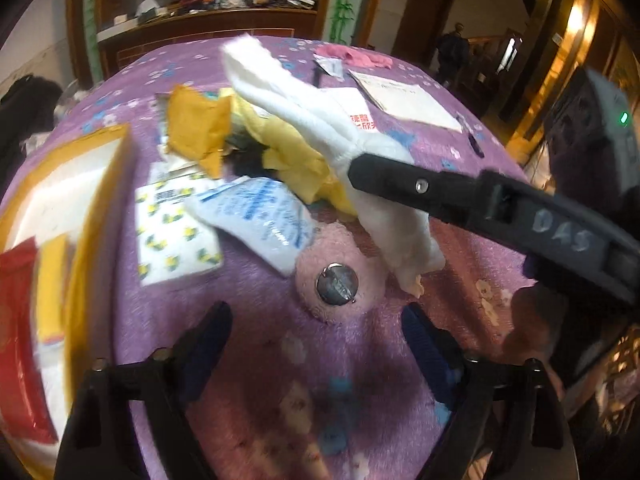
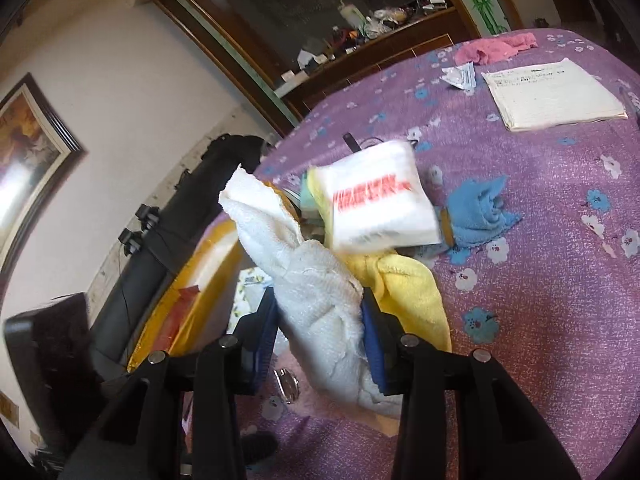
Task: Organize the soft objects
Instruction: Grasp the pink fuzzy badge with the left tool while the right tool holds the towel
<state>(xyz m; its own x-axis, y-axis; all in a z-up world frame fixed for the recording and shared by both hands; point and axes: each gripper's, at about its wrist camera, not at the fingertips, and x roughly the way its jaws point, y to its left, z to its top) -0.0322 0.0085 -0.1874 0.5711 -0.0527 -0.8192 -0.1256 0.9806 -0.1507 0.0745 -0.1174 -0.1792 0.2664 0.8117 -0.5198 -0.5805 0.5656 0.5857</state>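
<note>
My right gripper (image 2: 320, 344) is shut on a white towel (image 2: 316, 296) and holds it up above the purple flowered tablecloth (image 2: 540, 240); the towel (image 1: 320, 120) and that gripper (image 1: 360, 172) also show in the left wrist view. Under it lie a yellow cloth (image 2: 412, 292), a white tissue pack with red print (image 2: 376, 200) and a blue cloth (image 2: 480, 212). My left gripper (image 1: 316, 340) is open, low over the table, just in front of a pink fluffy item with a metal disc (image 1: 336, 280). A pink cloth (image 1: 356, 56) lies at the far edge.
A yellow-rimmed box (image 1: 76, 208) with red and yellow items stands at the left. Tissue packs (image 1: 172, 228) and a blue-printed bag (image 1: 260, 216) lie in the middle. A paper pad (image 2: 552, 92) lies at the far right. A wooden cabinet (image 1: 200, 28) stands behind the table.
</note>
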